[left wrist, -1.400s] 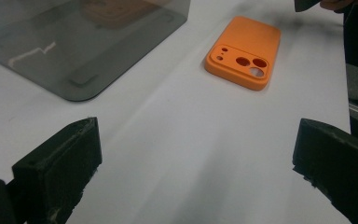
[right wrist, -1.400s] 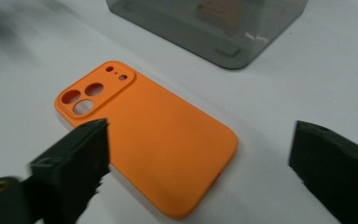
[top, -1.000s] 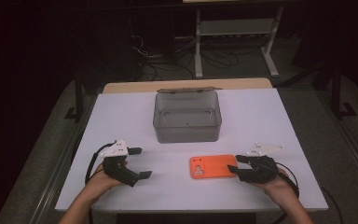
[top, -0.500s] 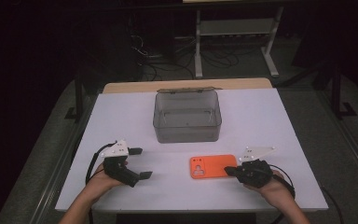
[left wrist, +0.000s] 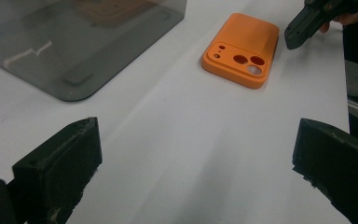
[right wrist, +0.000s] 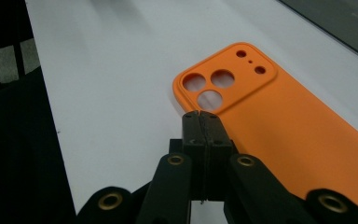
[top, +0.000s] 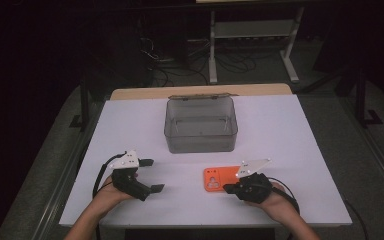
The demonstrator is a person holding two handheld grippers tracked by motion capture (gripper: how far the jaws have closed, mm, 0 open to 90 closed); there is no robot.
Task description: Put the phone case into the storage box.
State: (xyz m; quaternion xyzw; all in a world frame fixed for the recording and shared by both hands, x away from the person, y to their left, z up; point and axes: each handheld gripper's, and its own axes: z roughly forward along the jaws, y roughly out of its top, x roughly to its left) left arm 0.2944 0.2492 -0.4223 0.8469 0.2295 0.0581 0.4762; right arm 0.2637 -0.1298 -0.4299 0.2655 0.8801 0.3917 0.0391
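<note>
On the tabletop [top: 290, 130], your right gripper [right wrist: 200, 122] has just clenched its fingers on nothing, tips over the orange phone case [right wrist: 279, 126] lying flat; your left gripper [top: 150, 175] rests released.

A: Surface spec?
B: Table [top: 290, 130], white top, rect. Tan wood edge visible along far side.

A: Items resting directly on it?
B: Two. Item 1: clear smoky-grey plastic box [top: 201, 125], open top, far-centre, lid hinged back twd far edge. Item 2: orange phone case [top: 219, 178], lying flat, camera cut-outs at its left end in the high view, near side, right of centre.

A: Spacing?
B: Case sits near front of box, not touching; bare white top btwn them.
</note>
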